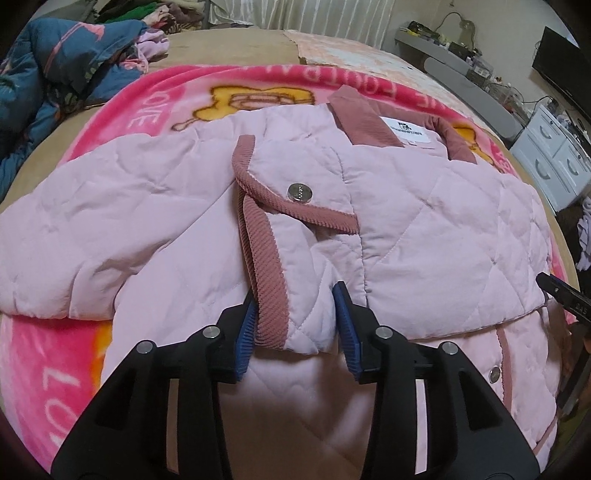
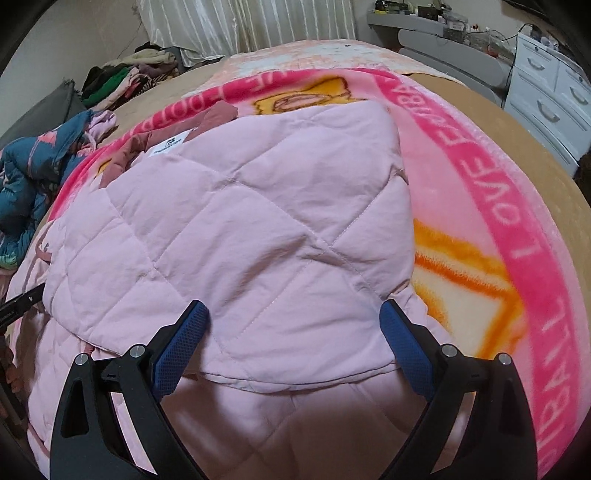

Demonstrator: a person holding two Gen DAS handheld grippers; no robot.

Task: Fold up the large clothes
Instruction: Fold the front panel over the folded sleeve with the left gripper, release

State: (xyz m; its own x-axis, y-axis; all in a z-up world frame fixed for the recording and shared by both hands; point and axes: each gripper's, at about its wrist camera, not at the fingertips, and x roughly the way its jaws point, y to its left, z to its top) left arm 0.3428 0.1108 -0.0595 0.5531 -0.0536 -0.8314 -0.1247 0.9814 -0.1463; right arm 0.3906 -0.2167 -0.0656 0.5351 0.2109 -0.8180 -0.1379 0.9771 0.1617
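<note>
I am working in a home bedroom. A wide bed fills the view, covered by a bright pink cartoon fleece blanket. Loose clothes are heaped at the bed's far side beside a crumpled blue quilt. Pale curtains hang behind. A white chest of drawers and a cluttered grey shelf stand along the wall.

Jacket on blanket; clothes heap behind, left
</note>
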